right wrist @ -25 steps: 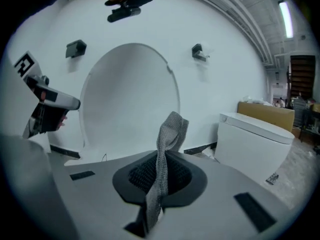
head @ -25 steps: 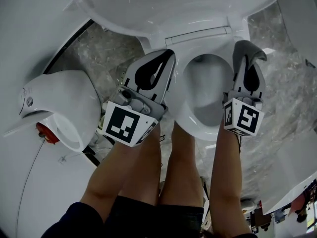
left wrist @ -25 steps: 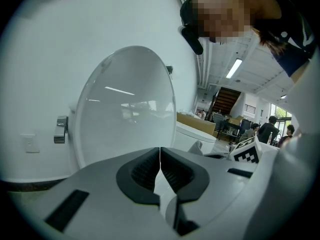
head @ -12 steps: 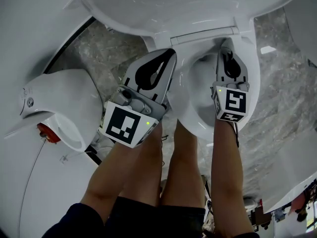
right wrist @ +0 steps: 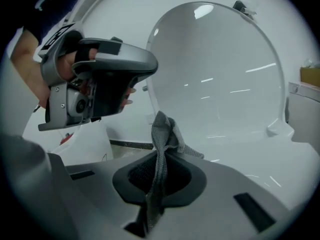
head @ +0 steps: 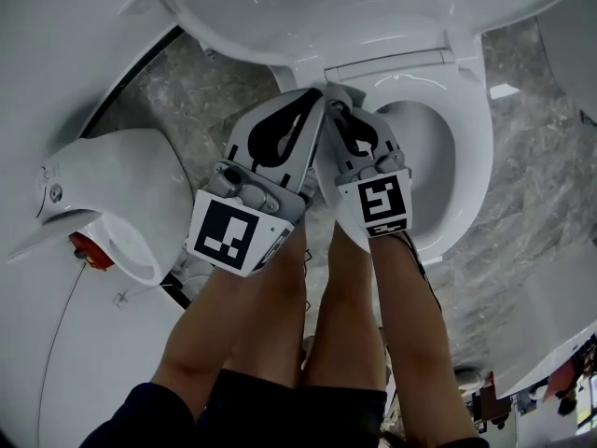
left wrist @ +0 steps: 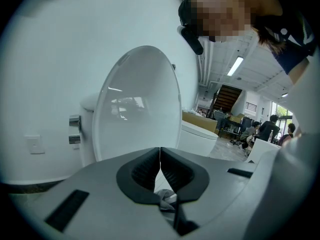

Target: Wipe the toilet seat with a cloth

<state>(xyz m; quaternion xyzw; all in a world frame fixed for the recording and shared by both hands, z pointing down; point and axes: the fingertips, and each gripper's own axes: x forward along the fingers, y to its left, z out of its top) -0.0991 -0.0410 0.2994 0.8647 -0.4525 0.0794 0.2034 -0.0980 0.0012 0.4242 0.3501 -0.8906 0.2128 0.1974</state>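
Right hand-held gripper point(head: 337, 99), clamping cloth point(right wrist: 162, 134), slid leftward across toilet seat point(head: 468, 147).

Grey cloth point(right wrist: 161, 134) bunched upright, white toilet seat point(head: 471, 129) down

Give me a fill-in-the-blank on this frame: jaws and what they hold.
The right gripper has its jaws shut on a grey ____.
The left gripper has its jaws pressed ____.
The raised white oval behind the grippers is the toilet ____.
Missing: cloth; together; lid.
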